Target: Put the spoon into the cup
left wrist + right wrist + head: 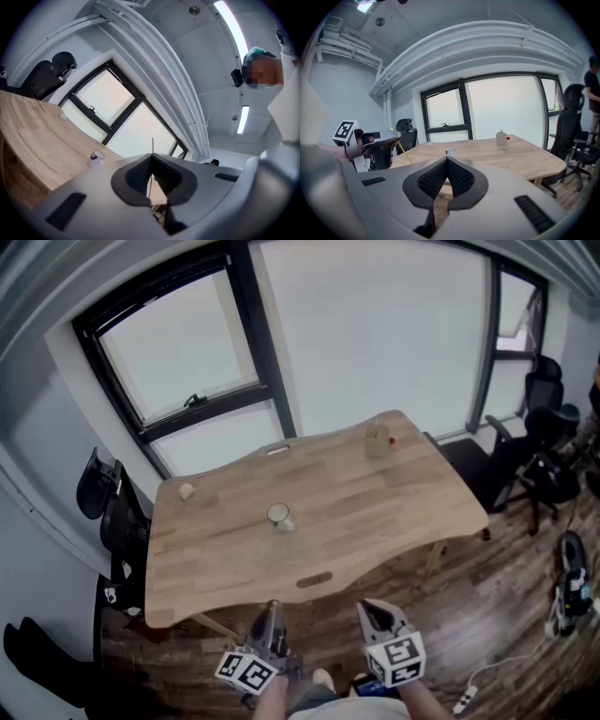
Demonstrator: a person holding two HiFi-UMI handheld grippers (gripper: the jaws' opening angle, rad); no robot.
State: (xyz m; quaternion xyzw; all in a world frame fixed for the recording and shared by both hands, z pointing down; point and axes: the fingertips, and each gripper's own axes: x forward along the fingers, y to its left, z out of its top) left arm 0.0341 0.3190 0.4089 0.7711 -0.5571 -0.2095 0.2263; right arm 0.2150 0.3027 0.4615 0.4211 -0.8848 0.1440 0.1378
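Left gripper's (272,610) jaws pinch a thin spoon (152,149), right gripper's (376,609) jaws are closed empty, cup (278,516) stands on bench (394,507).

You have a wooden table (375,512) in front of you, with a small pale box (378,442) near its far right edge and a small pale lump (187,491) near its far left corner. Beyond it runs a black-framed window (187,362). Black office chairs (548,427) stand to your right, another black chair (98,486) to your left, and a white cable (492,673) lies on the wood floor (469,606).
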